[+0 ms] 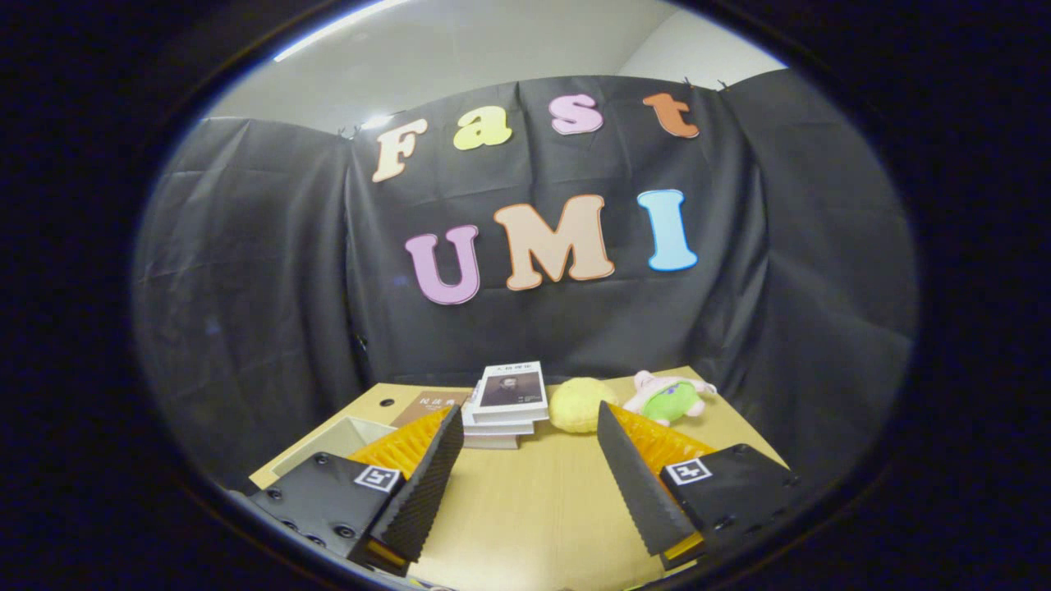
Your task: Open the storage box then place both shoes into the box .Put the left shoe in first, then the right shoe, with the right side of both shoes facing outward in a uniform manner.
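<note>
My gripper (530, 431) is held above a light wooden table (534, 509), its two fingers spread wide with nothing between them. Past the left finger (423, 484) an open pale container (341, 439) sits at the table's left edge; whether it is the storage box I cannot tell.
A stack of books (505, 402) lies just beyond the fingers, with one more brown book (431, 404) to its left. A yellow plush ball (579, 404) and a pink-and-green plush toy (669, 398) rest at the back right. Black cloth walls close the booth behind the table.
</note>
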### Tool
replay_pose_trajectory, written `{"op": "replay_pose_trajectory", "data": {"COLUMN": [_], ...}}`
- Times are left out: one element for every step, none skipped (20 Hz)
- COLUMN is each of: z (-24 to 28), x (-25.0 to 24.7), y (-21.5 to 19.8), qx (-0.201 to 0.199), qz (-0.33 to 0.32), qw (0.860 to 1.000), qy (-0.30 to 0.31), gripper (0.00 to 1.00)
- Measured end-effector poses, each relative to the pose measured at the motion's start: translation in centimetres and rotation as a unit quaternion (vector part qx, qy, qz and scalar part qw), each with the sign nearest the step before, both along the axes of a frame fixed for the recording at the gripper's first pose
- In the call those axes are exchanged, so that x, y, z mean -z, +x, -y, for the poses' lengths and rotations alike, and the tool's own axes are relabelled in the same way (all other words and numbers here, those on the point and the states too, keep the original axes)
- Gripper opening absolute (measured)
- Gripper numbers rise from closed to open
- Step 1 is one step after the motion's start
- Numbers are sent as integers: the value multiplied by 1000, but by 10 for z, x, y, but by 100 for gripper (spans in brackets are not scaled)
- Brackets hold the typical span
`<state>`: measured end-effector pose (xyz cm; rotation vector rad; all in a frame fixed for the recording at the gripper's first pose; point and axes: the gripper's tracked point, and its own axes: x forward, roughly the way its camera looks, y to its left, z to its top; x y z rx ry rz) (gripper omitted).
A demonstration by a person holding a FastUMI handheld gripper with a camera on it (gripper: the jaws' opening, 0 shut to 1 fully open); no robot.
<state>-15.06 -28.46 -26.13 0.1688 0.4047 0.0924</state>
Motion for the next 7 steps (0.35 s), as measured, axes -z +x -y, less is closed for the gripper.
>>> {"op": "replay_pose_trajectory", "data": {"z": [3, 5, 8, 11, 14, 16, 19], "x": [-2, -5, -8, -8, -6, -6, -8], "y": [1, 1, 4, 4, 1, 1, 3], "qx": [4, 7, 12, 14, 16, 19, 20], "qz": [5, 10, 16, 16, 11, 10, 12], "qw": [1000, 1000, 1000, 1000, 1000, 1000, 1000], "qy": [-2, -3, -3, -3, -5, -7, -8], "gripper": [100, 100, 100, 100, 100, 100, 100]}}
